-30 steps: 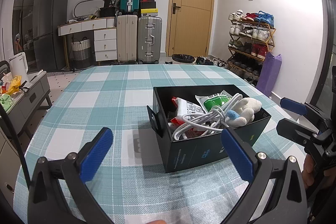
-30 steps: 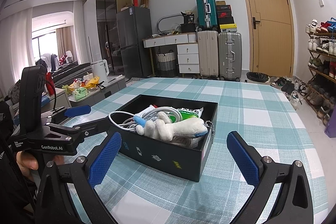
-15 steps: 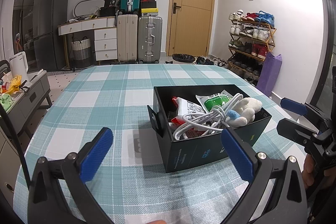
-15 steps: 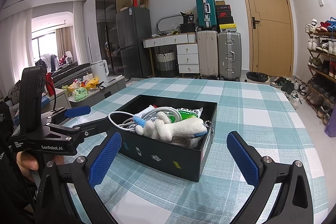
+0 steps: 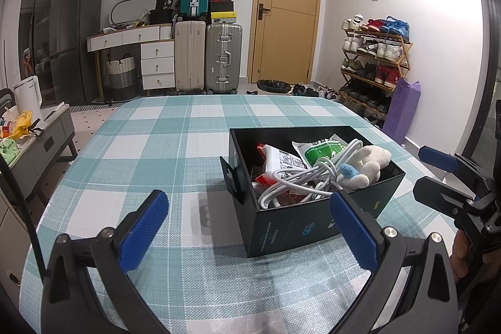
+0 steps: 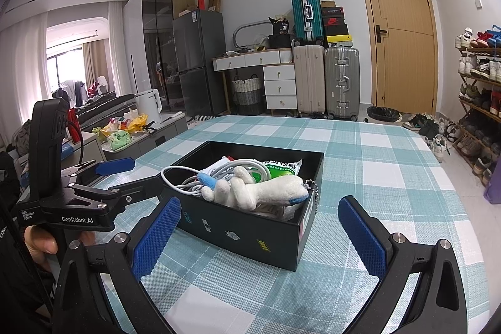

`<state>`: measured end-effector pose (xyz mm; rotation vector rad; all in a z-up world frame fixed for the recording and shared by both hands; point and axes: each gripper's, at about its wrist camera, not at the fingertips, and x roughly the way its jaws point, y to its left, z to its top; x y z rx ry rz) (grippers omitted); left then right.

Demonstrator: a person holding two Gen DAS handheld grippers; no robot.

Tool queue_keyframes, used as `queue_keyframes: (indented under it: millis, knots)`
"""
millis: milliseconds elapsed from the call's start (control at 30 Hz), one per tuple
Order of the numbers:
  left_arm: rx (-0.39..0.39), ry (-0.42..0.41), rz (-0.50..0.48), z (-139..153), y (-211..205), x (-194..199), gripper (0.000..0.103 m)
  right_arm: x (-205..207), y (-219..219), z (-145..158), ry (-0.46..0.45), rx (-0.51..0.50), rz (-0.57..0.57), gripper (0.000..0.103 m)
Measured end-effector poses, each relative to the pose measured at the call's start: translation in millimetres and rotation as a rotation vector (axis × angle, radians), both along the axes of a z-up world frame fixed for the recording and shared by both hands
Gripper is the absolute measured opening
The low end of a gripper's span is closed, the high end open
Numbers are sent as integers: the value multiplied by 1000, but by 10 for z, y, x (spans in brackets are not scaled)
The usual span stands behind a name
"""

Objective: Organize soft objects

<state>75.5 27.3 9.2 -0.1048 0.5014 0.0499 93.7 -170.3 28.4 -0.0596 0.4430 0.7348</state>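
A black open box (image 5: 281, 227) (image 6: 250, 232) stands on the checked table. It holds a white plush toy (image 5: 366, 165) (image 6: 266, 188), a coil of white cable (image 5: 300, 177) (image 6: 188, 177), a green-and-white packet (image 5: 322, 147) (image 6: 281, 166) and a red-and-white packet (image 5: 275, 160). My left gripper (image 5: 247, 224) is open and empty, low over the table just before the box. My right gripper (image 6: 258, 227) is open and empty, facing the box from the other side. Each gripper shows in the other's view, the right one (image 5: 438, 174) and the left one (image 6: 116, 177).
The teal-and-white checked tablecloth (image 5: 156, 152) (image 6: 391, 161) covers the table. Beyond it are suitcases (image 5: 206, 55), a drawer desk (image 5: 137, 52), a door (image 5: 285, 17), a shoe rack (image 5: 372, 64) and a side cabinet with a kettle (image 6: 150, 105).
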Motion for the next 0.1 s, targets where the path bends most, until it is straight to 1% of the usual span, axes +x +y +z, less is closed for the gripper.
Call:
queue_keyframes:
  millis: [100]
  knots:
    - [0, -3, 13, -25, 15, -5, 103, -4, -1, -1, 0, 0, 0, 102]
